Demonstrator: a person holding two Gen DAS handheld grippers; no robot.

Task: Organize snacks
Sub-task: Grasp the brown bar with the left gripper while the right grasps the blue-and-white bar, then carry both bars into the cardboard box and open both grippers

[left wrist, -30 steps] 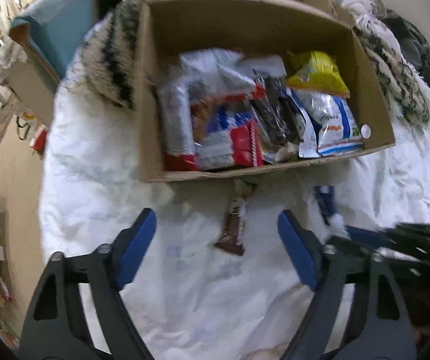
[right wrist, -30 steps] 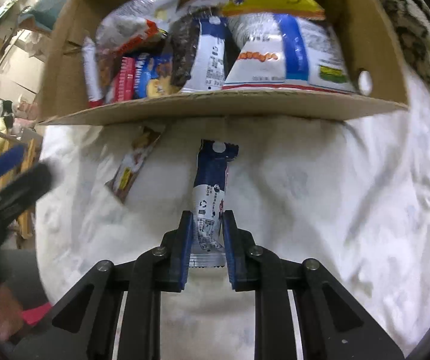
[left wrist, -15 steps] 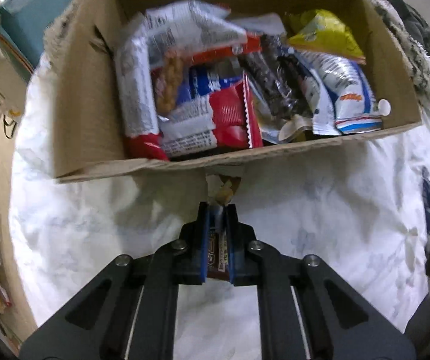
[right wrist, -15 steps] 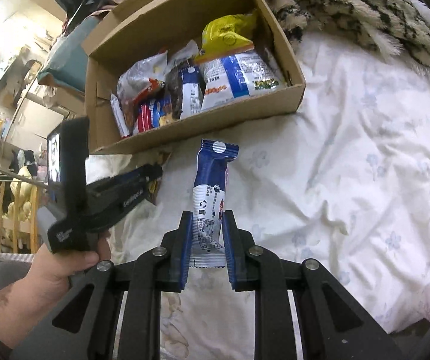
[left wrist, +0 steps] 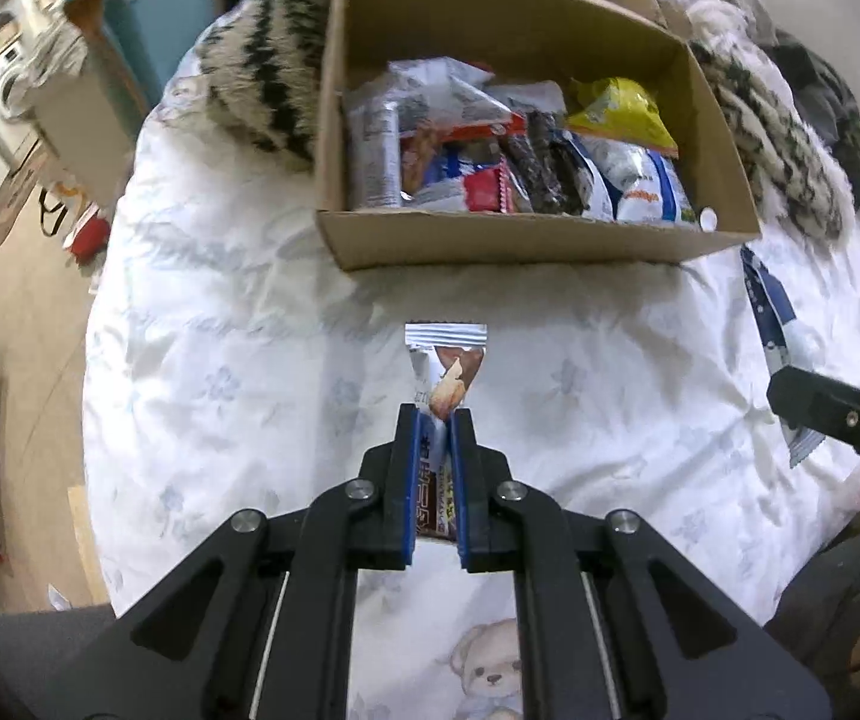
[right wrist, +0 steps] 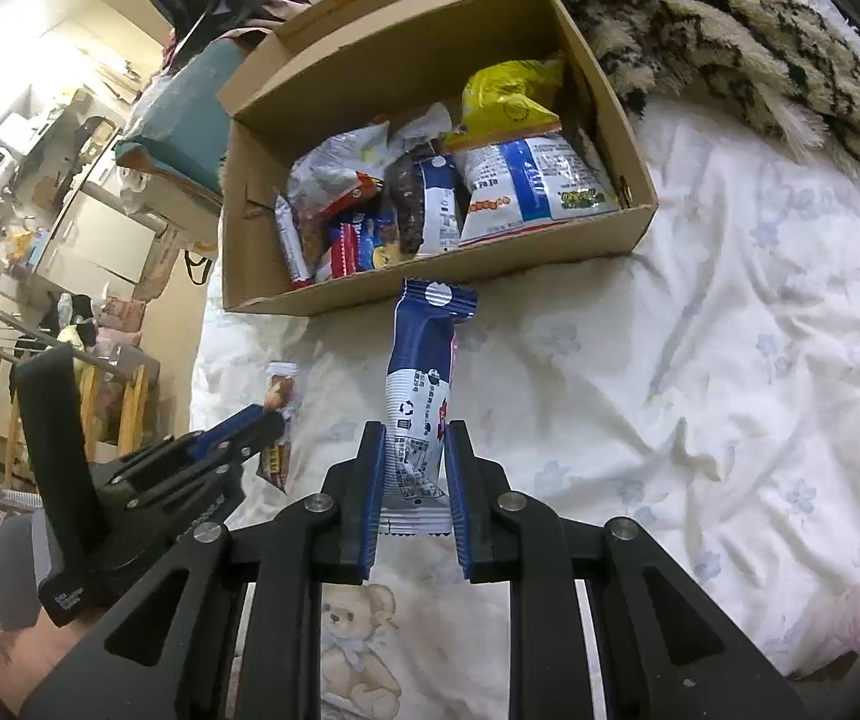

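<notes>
Both jaws are clamped on snacks. Left gripper, lower centre of the left wrist view, points forward over the white bedsheet and pinches a brown chocolate bar. Right gripper, lower centre of its own view, grips a blue-and-white wafer packet by its near end, the far end reaching toward the cardboard box, which holds assorted snack bags at upper centre.
</notes>
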